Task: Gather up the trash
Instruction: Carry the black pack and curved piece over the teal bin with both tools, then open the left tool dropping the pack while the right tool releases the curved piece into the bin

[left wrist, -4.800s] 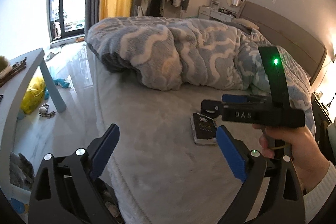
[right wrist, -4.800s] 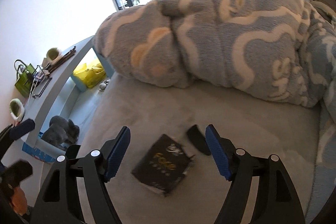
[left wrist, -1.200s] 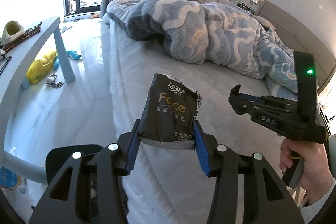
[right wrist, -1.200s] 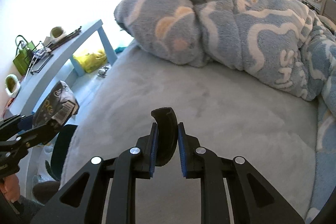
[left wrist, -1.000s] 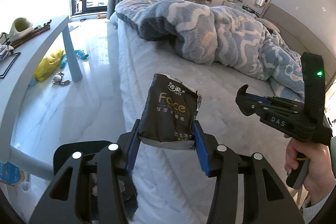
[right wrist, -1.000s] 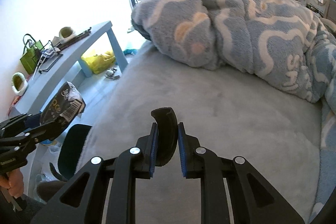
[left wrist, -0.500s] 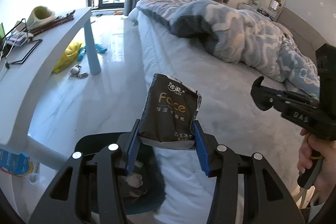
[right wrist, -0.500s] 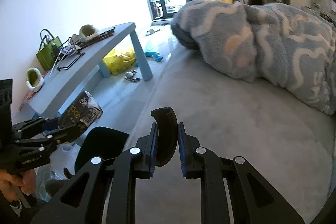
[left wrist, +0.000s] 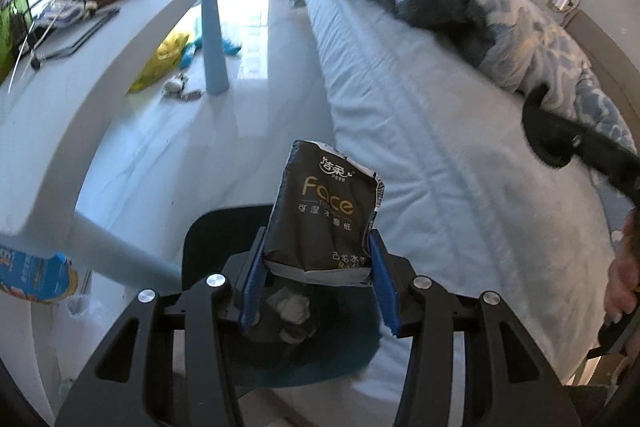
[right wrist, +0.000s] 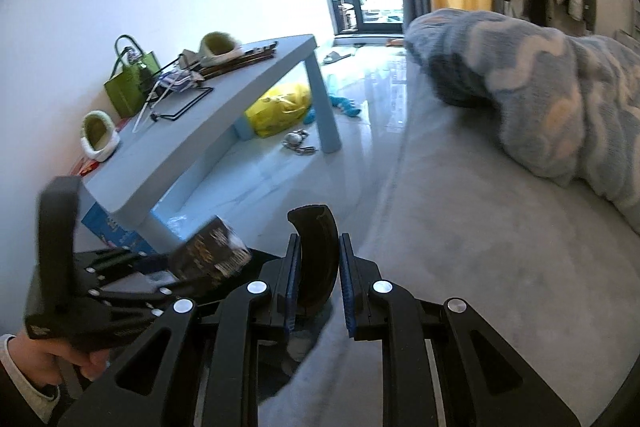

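Pinching the tissue pack [left wrist: 324, 219] in our left gripper [left wrist: 318, 287] and a curved black piece [right wrist: 318, 255] in our right gripper [right wrist: 318, 291], we risk dropping either beside the dark bin [left wrist: 224, 239] if released off-centre.

Open bin [left wrist: 208, 239] between table leg [left wrist: 120, 255] and bed [left wrist: 460, 187]

Crinkled glossy black plastic tissue pack [left wrist: 326, 223]; fluffy fleece blanket [right wrist: 560, 99]; matt smooth grey bedsheet [right wrist: 480, 247]; polished, reflective floor [left wrist: 256, 95]; smooth matt pale-blue table [right wrist: 240, 91]
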Tool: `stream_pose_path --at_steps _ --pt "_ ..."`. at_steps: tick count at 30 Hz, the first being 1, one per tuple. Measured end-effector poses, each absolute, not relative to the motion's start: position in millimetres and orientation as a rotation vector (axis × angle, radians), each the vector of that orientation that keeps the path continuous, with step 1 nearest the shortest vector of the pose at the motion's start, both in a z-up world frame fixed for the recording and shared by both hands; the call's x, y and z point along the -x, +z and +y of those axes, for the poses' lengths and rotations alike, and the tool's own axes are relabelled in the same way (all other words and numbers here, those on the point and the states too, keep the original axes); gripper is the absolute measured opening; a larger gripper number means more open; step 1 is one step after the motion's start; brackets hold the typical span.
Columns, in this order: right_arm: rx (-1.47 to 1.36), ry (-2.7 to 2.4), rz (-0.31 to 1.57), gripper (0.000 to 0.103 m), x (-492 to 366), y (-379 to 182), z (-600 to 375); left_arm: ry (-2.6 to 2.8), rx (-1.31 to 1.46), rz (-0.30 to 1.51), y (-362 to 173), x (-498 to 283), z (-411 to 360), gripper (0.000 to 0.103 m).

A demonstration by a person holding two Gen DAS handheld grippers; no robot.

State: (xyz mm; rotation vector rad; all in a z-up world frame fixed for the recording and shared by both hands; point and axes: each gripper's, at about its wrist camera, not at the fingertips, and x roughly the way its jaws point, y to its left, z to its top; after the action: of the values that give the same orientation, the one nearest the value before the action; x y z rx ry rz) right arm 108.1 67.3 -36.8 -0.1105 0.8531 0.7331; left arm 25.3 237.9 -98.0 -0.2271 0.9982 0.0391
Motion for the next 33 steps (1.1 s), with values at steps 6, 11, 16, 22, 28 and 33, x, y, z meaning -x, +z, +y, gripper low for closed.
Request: stream_pose_path --at_steps 6,11,16,22,28,33 --pt "0.130 0.791 0.862 0.019 -100 -41 101 0.064 0.249 1.117 -130 -19 262 0.051" --pt "0.155 0.830 0.878 0.019 -93 -48 128 0.076 0.269 1.172 -146 -11 278 0.057" --pt "0.159 0.848 0.902 0.019 -92 -59 147 0.066 0.289 1.171 -145 -5 288 0.068" --pt "0.181 0.841 0.962 0.019 -95 -78 164 0.069 0.253 1.139 -136 -1 291 0.070" --pt "0.208 0.822 1.022 0.019 -96 -99 173 0.078 0.257 1.046 -111 8 299 0.062" --pt "0.223 0.830 1.070 0.019 -95 -115 183 0.075 0.265 0.980 -95 13 305 0.053"
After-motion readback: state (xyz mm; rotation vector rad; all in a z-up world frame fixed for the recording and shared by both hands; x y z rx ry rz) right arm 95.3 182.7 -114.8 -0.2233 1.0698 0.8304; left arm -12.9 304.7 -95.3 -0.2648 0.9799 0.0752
